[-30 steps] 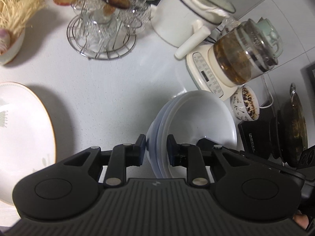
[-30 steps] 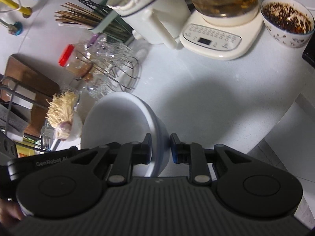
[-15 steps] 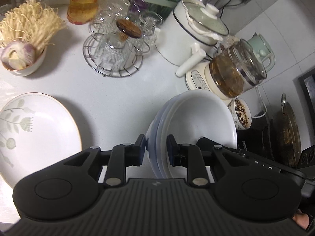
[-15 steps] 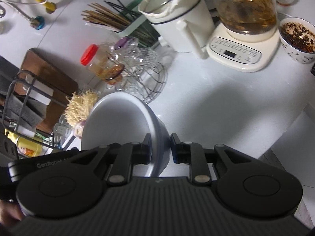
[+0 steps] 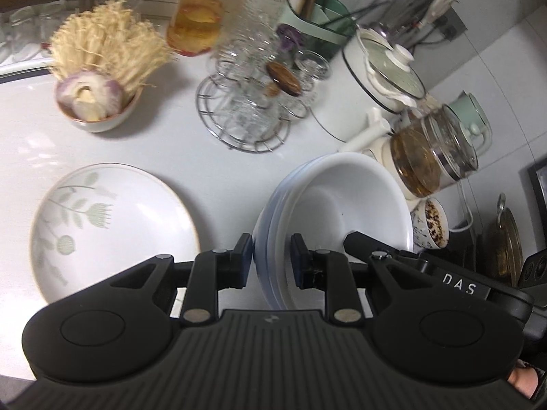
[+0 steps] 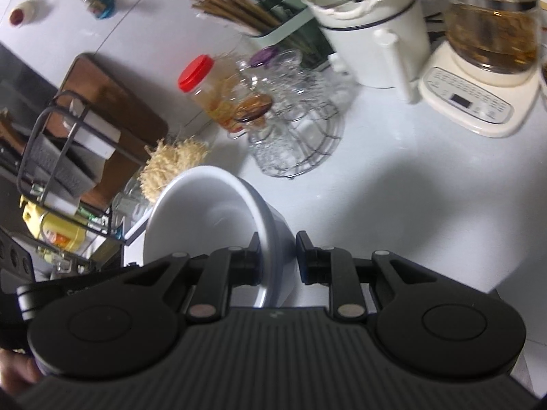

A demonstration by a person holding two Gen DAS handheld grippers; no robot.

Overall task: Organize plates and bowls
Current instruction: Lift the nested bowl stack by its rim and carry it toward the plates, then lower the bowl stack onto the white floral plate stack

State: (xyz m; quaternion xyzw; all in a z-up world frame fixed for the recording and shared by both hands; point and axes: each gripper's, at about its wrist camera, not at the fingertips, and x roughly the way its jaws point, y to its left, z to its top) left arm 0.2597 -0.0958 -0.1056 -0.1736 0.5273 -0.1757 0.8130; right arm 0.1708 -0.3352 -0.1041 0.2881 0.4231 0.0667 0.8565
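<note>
Here the left gripper [image 5: 271,251] and the right gripper [image 6: 277,254] are each closed on opposite rims of a stack of white bowls [image 5: 336,205], held above the white counter [image 5: 212,171] right of a floral plate [image 5: 112,218].

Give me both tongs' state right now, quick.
Left tongs: closed on the rim of the stacked bowls.
Right tongs: closed on the same stack's opposite rim, it seems.
</note>
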